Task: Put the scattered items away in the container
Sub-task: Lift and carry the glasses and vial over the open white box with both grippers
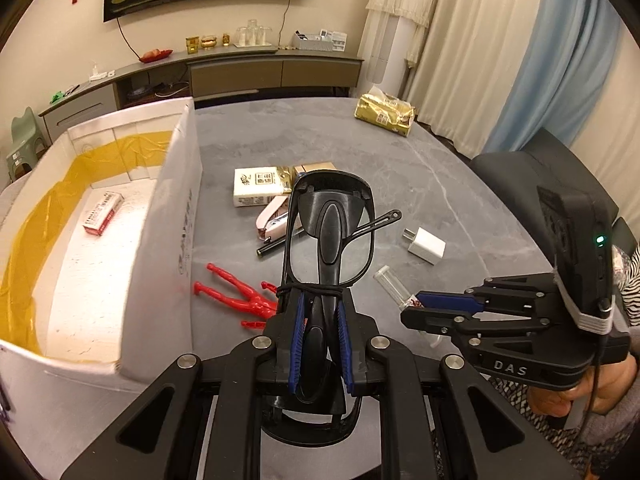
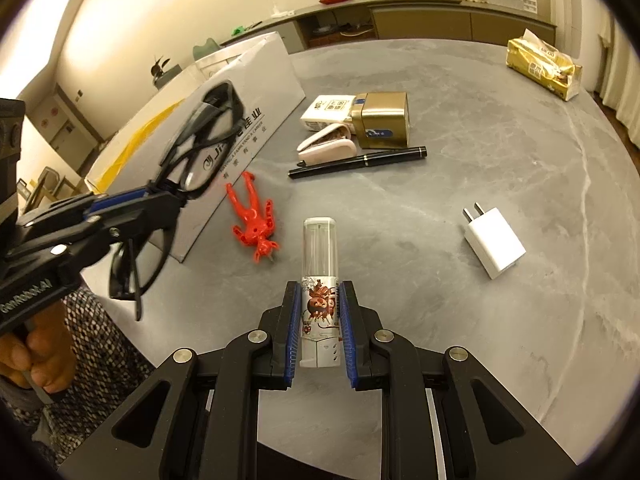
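My left gripper (image 1: 320,300) is shut on folded black glasses (image 1: 332,178), which stick forward out of the fingers above the table, just right of the white cardboard box (image 1: 176,216) with a yellow liner. My right gripper (image 2: 320,292) is shut on a small bottle (image 2: 320,256) with a clear cap and a printed label, low over the grey table (image 2: 460,152). In the right wrist view, the left gripper (image 2: 160,200) and glasses (image 2: 196,120) hang in front of the box (image 2: 256,92). In the left wrist view, the right gripper (image 1: 416,304) and bottle (image 1: 390,284) sit at right.
A small red-and-white carton (image 1: 103,213) lies inside the box. On the table lie a red figurine (image 2: 254,220), a white charger (image 2: 494,242), a black pen (image 2: 360,162), a pink stapler (image 2: 328,146), a white packet (image 2: 326,110), a gold box (image 2: 382,120) and a gold tissue pack (image 2: 544,66).
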Tool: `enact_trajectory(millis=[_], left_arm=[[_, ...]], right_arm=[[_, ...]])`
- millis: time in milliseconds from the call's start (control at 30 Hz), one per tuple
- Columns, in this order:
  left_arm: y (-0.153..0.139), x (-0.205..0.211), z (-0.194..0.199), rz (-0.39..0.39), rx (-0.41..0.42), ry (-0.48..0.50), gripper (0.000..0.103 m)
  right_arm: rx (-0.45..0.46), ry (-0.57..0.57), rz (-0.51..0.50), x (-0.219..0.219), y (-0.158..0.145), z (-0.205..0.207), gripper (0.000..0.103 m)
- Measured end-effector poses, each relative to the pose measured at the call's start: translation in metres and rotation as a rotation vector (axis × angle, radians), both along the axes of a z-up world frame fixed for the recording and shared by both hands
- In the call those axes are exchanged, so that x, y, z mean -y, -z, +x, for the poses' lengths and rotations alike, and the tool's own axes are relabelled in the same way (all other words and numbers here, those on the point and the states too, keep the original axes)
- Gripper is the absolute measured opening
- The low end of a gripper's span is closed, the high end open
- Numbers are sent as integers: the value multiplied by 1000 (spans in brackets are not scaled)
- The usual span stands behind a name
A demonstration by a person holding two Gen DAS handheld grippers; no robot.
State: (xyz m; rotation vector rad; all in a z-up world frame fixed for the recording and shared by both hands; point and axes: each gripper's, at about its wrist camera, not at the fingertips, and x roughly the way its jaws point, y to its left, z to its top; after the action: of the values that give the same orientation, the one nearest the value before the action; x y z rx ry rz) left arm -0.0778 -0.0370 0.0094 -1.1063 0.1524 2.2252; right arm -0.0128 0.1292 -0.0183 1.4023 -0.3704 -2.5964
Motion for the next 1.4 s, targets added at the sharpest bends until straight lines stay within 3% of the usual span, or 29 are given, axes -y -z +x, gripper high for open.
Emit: enact_trajectory(millis=[400, 967, 1400], left_arm=[[-18, 27, 16, 30, -17, -18, 16], [-36, 70, 21, 77, -37, -63, 16], [-49, 102, 14, 98, -58, -103, 16]], right_arm=[[-12, 5, -15, 14, -1, 16, 20], [-14, -70, -31, 68, -10, 30, 20], [-60, -137, -29, 104, -45, 23, 20]])
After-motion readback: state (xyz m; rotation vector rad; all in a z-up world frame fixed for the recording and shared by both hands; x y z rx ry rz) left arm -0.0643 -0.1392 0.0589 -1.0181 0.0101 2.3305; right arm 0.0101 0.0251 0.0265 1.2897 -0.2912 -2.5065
